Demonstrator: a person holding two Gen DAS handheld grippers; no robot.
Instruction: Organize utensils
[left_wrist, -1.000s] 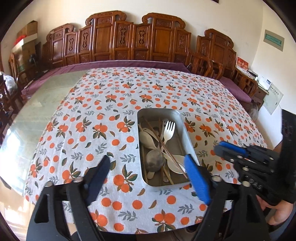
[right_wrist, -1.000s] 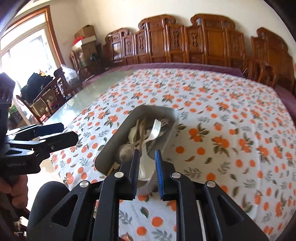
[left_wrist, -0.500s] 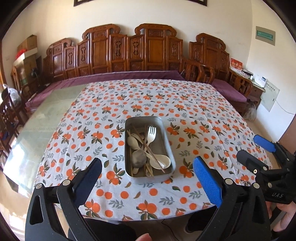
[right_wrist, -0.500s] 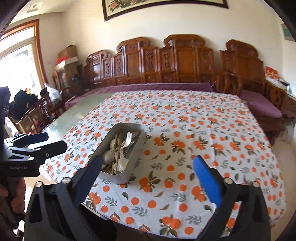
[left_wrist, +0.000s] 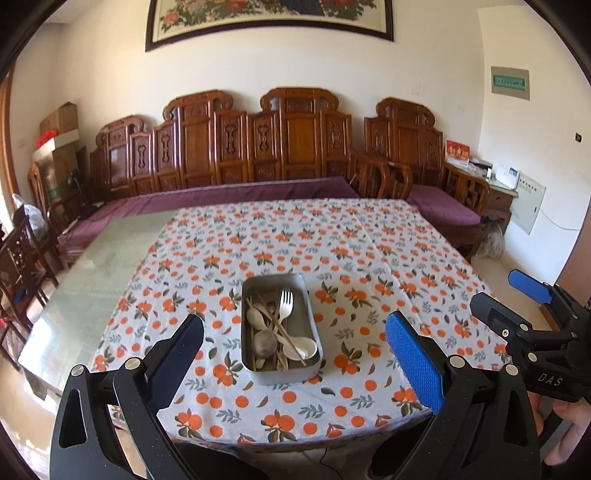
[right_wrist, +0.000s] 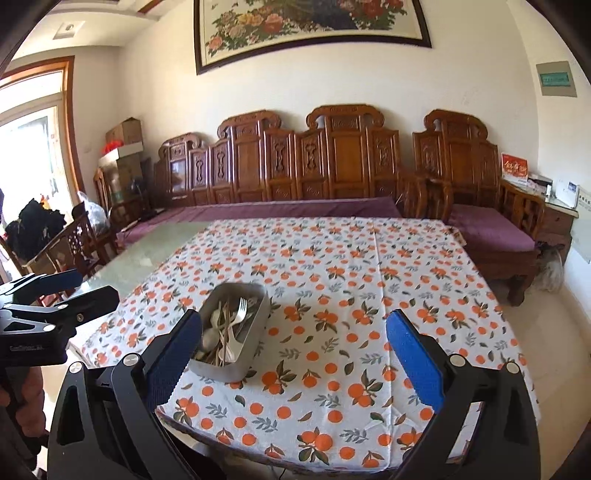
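I am holding the jaws of both my left gripper (left_wrist: 295, 354) and my right gripper (right_wrist: 295, 350) spread wide, gripping nothing. The metal tin (left_wrist: 281, 372) is sitting on the orange-print tablecloth (left_wrist: 369, 258), well apart from both, holding a white fork (left_wrist: 285, 303), spoons and chopsticks. Only the right view is showing the bright doorway (right_wrist: 33, 162).

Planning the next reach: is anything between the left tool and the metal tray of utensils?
Nothing visible: only bare tablecloth lies between the open left tool and the metal tray.
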